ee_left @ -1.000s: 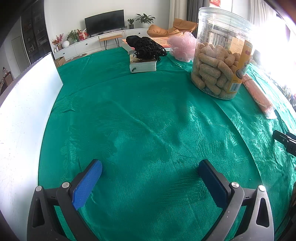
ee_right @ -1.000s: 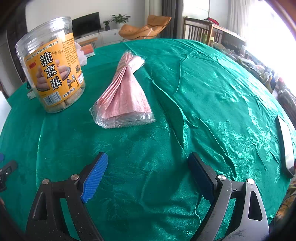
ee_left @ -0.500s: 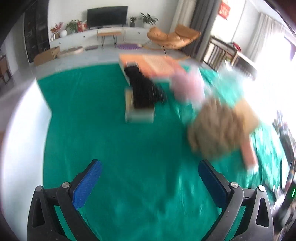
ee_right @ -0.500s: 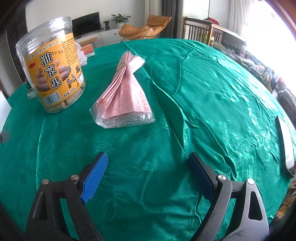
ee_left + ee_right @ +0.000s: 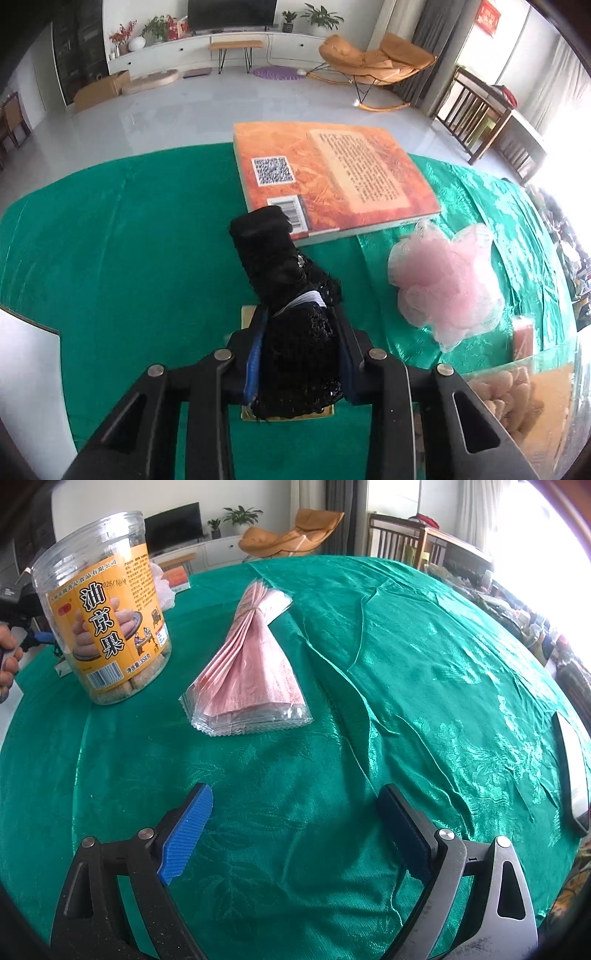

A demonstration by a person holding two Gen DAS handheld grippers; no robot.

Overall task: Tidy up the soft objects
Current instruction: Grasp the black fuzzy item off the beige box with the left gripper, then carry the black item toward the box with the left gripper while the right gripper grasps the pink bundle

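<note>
The black mesh bundle (image 5: 295, 332) is sitting clenched between the blue pads of the left gripper (image 5: 299, 354), its knotted lace body bulging out between the jaws and a smoother rolled end sticking forward toward the orange book (image 5: 332, 177). A small book beneath it is showing only as pale edges. The clear plastic jar (image 5: 107, 620), upright with its lid on, is holding stubby tan snack sticks behind a yellow label. Beside it the bundle of pink sachets (image 5: 251, 668), fanned out flat in crinkly clear wrap and cinched near its far end, is lying on the green tablecloth (image 5: 406, 686). The pink mesh pouf (image 5: 447, 280), frilly and rounded, is resting just right of the black bundle near the orange book's corner. The right gripper (image 5: 295, 827) is hovering released over a wide bare stretch of glossy, wrinkled cloth. A phone (image 5: 572, 771) is lying at the table's right edge.
</note>
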